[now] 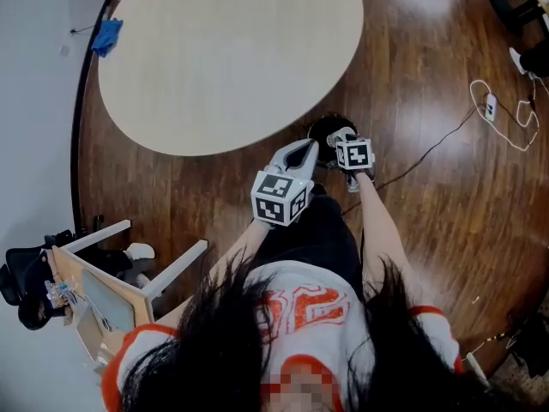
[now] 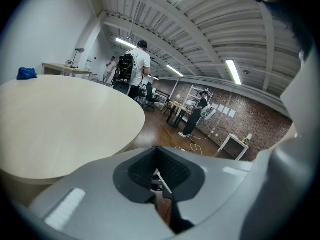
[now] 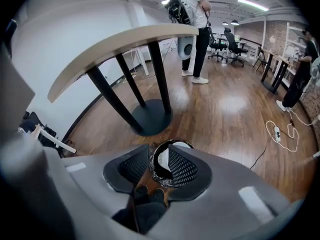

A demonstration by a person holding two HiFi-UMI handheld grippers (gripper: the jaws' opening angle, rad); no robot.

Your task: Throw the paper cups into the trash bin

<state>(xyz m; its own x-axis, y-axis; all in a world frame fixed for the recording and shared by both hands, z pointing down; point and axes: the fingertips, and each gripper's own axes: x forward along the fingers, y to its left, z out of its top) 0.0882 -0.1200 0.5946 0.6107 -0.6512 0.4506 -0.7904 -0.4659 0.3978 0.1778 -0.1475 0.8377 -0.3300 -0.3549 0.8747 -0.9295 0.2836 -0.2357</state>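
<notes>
Paper cup (image 3: 163, 157) seemingly beneath right tool (image 3: 159, 164)

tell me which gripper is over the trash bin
the right gripper: its open jaws frame the trash bin on the floor below, while the left gripper looks out over the round table

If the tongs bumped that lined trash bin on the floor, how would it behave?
The trash bin shows just a white cup inside, so it is probably light. On the glossy wooden floor it would likely slide when pushed. Its crinkled liner looks floppy.
</notes>
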